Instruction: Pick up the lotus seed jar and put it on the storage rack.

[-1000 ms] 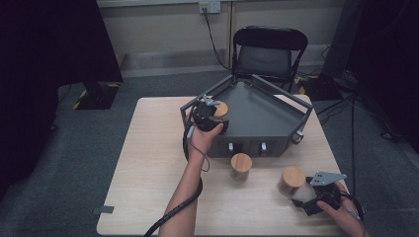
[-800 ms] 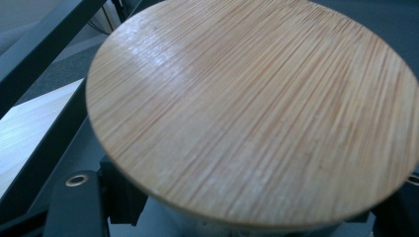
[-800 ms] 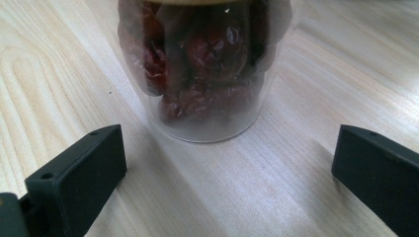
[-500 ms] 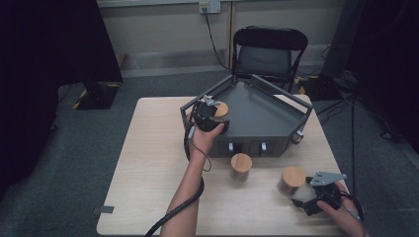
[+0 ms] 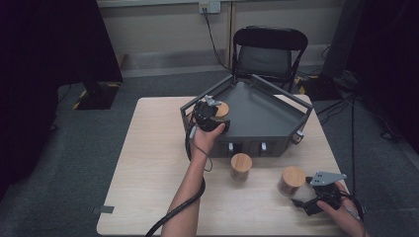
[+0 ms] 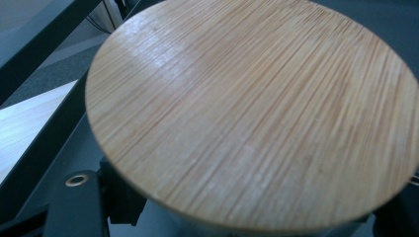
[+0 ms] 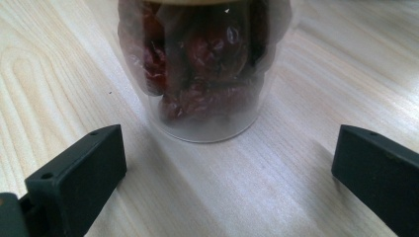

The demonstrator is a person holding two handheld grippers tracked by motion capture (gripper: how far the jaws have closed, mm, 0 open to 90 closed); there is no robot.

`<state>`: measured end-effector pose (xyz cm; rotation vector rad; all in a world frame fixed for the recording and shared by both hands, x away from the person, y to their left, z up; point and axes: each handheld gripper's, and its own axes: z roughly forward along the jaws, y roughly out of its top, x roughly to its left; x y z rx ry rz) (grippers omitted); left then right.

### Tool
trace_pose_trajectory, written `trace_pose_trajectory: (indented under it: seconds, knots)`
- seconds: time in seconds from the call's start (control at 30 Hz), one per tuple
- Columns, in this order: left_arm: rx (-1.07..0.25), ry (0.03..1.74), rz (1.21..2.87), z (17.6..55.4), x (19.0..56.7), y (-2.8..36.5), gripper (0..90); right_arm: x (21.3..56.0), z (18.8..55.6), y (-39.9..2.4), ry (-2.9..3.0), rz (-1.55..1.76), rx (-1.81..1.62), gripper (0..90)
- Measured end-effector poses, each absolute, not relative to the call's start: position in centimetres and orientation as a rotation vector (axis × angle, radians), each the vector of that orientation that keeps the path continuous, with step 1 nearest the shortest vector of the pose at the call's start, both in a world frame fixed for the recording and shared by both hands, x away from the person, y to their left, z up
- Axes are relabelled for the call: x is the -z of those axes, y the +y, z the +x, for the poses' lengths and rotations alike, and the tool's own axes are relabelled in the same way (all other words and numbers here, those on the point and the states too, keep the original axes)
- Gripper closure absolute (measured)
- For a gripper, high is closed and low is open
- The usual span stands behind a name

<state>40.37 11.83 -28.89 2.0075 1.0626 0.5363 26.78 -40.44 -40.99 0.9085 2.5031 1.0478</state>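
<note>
My left gripper (image 5: 215, 116) is shut on a clear jar with a round bamboo lid (image 5: 222, 109) and holds it over the near left corner of the grey metal tray (image 5: 267, 118). In the left gripper view the lid (image 6: 252, 108) looms very close, and one black finger (image 6: 79, 202) shows under its edge. My right gripper (image 5: 302, 193) rests at the table's front right, open. A second jar (image 5: 291, 180), with dark red dried fruit (image 7: 202, 69) inside, stands just beyond the tips of my right gripper (image 7: 230, 148), touching neither of them.
A third bamboo-lidded jar (image 5: 241, 167) stands on the wooden table (image 5: 153, 163) in front of the tray. A black chair (image 5: 269, 52) is behind the table. The tray has raised rails around its edge.
</note>
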Motion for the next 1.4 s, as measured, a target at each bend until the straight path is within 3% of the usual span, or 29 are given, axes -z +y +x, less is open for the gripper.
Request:
trace_pose_trajectory:
  seconds: [1.4]
  knots:
    - [-0.551,1.067,1.99,40.45,29.32,11.37,25.7,40.99,26.79,-40.45,2.503,0.908,-1.048,0.0]
